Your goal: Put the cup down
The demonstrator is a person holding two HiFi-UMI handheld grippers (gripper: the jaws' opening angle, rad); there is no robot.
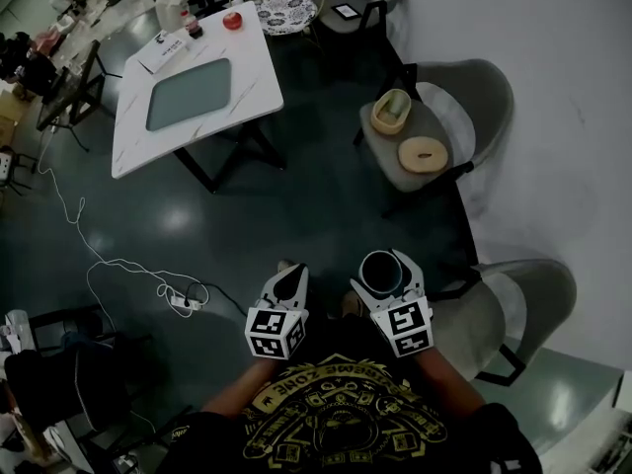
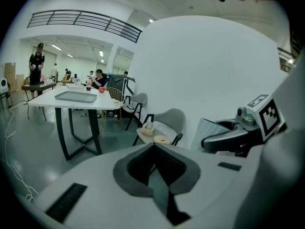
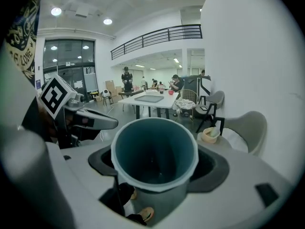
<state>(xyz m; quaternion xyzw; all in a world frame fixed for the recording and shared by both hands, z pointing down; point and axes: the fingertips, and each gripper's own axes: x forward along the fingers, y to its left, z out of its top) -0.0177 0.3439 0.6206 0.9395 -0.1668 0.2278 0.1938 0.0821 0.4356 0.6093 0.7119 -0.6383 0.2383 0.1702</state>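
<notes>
From the head view, the right gripper (image 1: 386,268) is clamped on the cup (image 1: 381,273). The cup is dark and upright with its mouth up, held in the air low in front of the person's torso and resting on nothing. Just beside it, at its left, the left gripper (image 1: 287,276) tapers to a closed point. Ahead of the right gripper stands a grey chair (image 1: 464,107), whose seat carries a small bowl (image 1: 391,110) and a round wooden disc (image 1: 424,153). A second chair (image 1: 528,289) sits close at that gripper's right. Further ahead and to the left is a white table (image 1: 247,62) bearing a grey tray (image 1: 189,94). A power strip (image 1: 183,302) lies on the floor left of the left gripper.

The left gripper view shows what the head view only hints at: the dark pads meet at their tips with nothing between them. The chair with the bowl stands straight beyond them. The right gripper juts in from the right (its marker cube (image 2: 264,113) faces the lens).

The right gripper view fills with the cup. Its teal inside is bare and its pale rim faces the camera, with a jaw pressed against each side. The bowl on the chair shows beyond it to the right, the table further back, and the left gripper at the left.
</notes>
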